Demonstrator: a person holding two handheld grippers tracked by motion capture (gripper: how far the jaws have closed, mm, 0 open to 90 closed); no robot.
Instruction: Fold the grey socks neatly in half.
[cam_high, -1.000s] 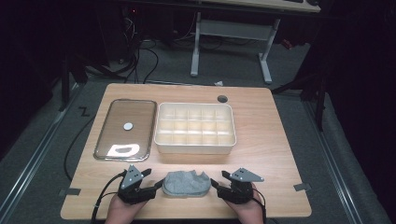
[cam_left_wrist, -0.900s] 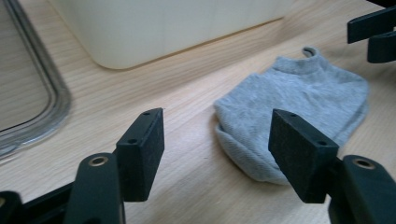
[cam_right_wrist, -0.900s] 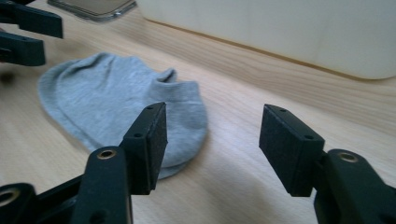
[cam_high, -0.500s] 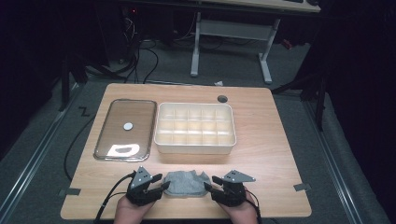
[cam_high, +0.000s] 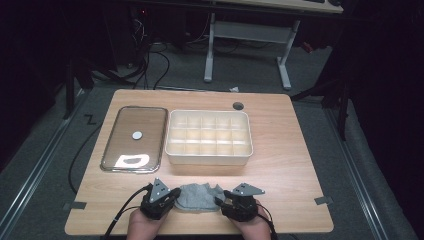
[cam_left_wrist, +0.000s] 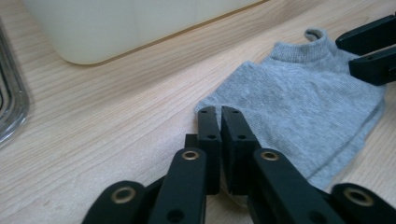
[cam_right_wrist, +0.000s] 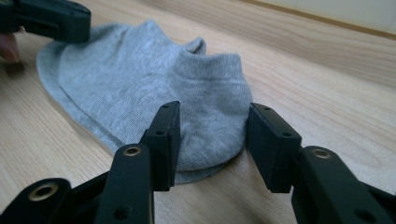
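One grey sock (cam_high: 198, 197) lies at the near edge of the worktop (cam_high: 280, 165). The left tongs (cam_left_wrist: 220, 122) have just pinched shut on its toe edge. The right tongs (cam_right_wrist: 212, 135) sit wide open around its cuff, not pressing. Squeeze these gently too, then lift both together. One white box (cam_high: 209, 135), one tray (cam_high: 134, 138).

Both grippers are black. The left gripper (cam_left_wrist: 220, 112) has two flat rectangular pads with small screw holes, on arms with brass-coloured rivets. The right gripper (cam_right_wrist: 212, 122) has the same pads and rivets. On top of each sits a grey three-cornered plate (cam_high: 159, 190), and a black cable (cam_high: 122, 216) trails from the left one.
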